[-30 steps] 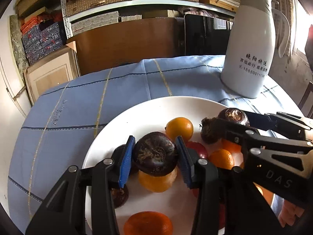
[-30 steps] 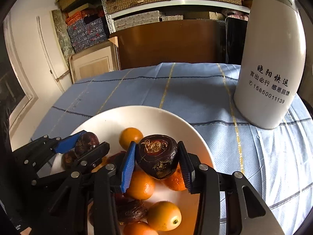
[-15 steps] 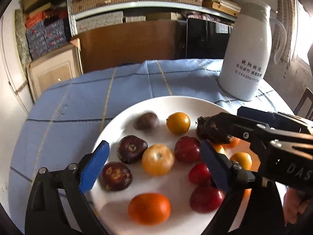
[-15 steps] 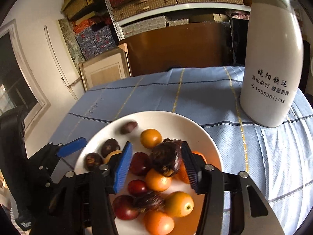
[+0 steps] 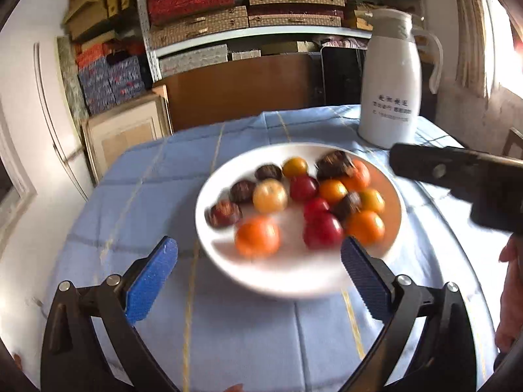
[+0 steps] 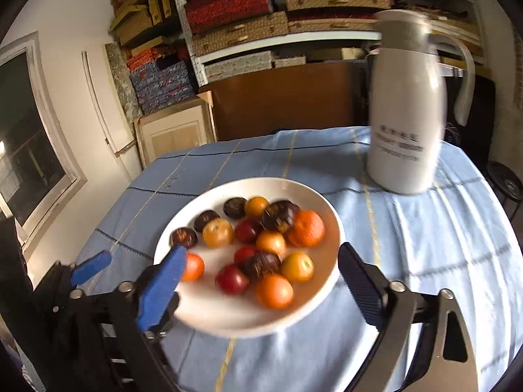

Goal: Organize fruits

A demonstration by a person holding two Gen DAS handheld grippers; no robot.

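Observation:
A white plate (image 5: 287, 281) (image 6: 235, 317) on the blue tablecloth holds several fruits: oranges, red ones and dark brown ones. An orange (image 5: 258, 236) lies at the plate's near side. A dark fruit (image 5: 333, 165) (image 6: 279, 215) rests on the pile at the back. My left gripper (image 5: 258, 274) is open and empty, pulled back above the plate's near rim. My right gripper (image 6: 258, 287) is open and empty, raised over the plate's near edge. The right gripper's body (image 5: 457, 176) shows at the right of the left wrist view. The image is motion-blurred.
A tall white thermos jug (image 5: 390, 78) (image 6: 405, 111) stands on the table behind and right of the plate. Shelves with boxes (image 5: 228, 16) and a brown cabinet (image 6: 287, 98) lie behind the table. The left gripper's blue pad (image 6: 91, 267) shows left of the plate.
Both grippers opened and let go of their dark fruits onto the plate, then drew back and up. The plate now looks smaller and farther away.

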